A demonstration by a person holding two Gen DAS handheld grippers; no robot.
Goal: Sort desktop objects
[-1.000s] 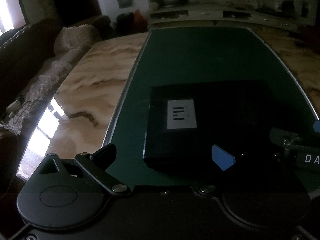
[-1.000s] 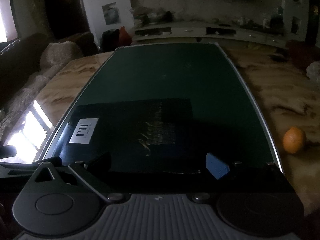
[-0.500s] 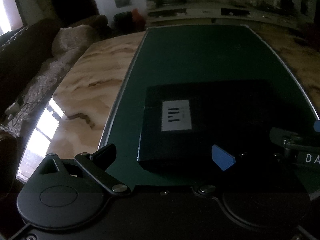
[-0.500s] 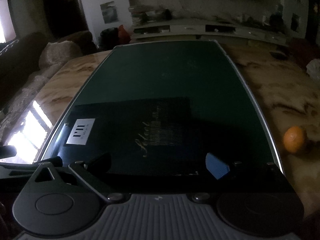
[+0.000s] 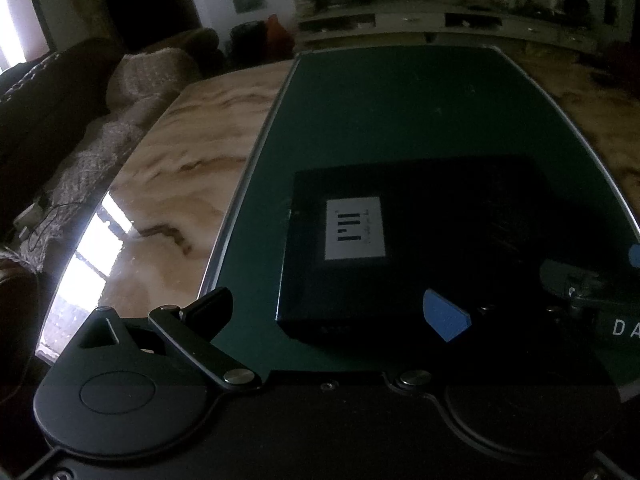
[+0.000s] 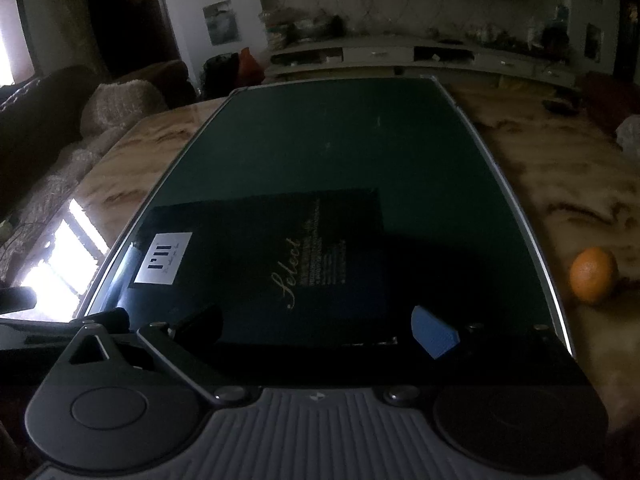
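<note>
Box: flat black rectangular box [image 5: 412, 248] with a white barcode label [image 5: 354, 227] lies on the dark green mat [image 5: 400, 112], at its near end; gold script "Select" shows on the lid in your right wrist view.
Left claw: your left gripper [image 5: 328, 312] has its fingers spread wide, dark left finger [image 5: 210, 306] over the mat's left border, blue-padded right finger [image 5: 446, 316] over the box's near edge; nothing pinched.
Right claw: your right gripper [image 6: 316, 326] is likewise spread, blue pad [image 6: 434, 332] and dark finger [image 6: 200, 322] straddling the box's near edge; contact with the box cannot be told in the dim light.
Edges: box's left side sits just beside the mat's pale metal rim [image 6: 120, 240]; its right side is well apart from the right rim.
Open room: far half of the mat is bare green surface; marbled tan tabletop [image 5: 180, 168] runs along both sides.
Other: round orange fruit [image 6: 592, 274] rests on the tabletop just outside the mat's right rim.
</note>
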